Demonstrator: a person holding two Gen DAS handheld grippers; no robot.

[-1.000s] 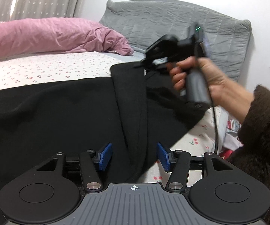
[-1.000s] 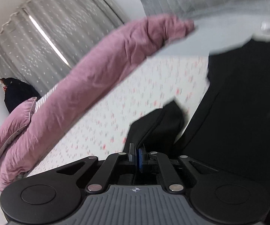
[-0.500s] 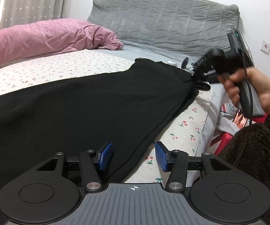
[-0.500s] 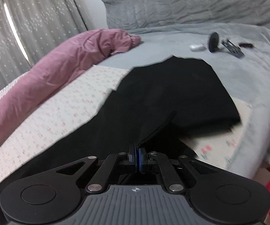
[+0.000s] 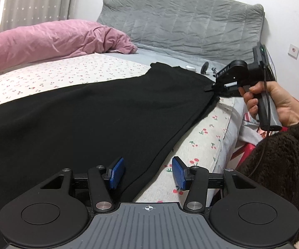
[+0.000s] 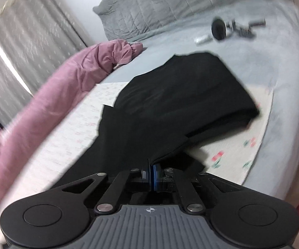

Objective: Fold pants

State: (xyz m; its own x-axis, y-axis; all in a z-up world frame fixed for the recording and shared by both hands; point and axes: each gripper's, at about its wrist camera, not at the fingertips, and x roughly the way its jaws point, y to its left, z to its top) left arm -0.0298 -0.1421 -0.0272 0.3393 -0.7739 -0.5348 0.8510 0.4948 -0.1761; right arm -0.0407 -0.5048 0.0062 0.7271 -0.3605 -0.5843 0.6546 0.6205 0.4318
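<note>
Right gripper jaws pinch the soft black pants; left gripper jaws gape.

Matte black left gripper with blue ribbed pads, silver screws, a grey ridged base. At three o'clock, a bare-skinned right hand, fuzzy dark brown sleeve, thin black cable.

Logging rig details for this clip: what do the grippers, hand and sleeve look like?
Both grippers are black with blue pads: left gripper, right gripper. Each has a ribbed grey base with a small crosshair mark, flanked by round black discs. The right one has a dark grey pistol handle, a green light on top and a thin black cable. The right hand is bare; the sleeve is dark brown fleece.
</note>
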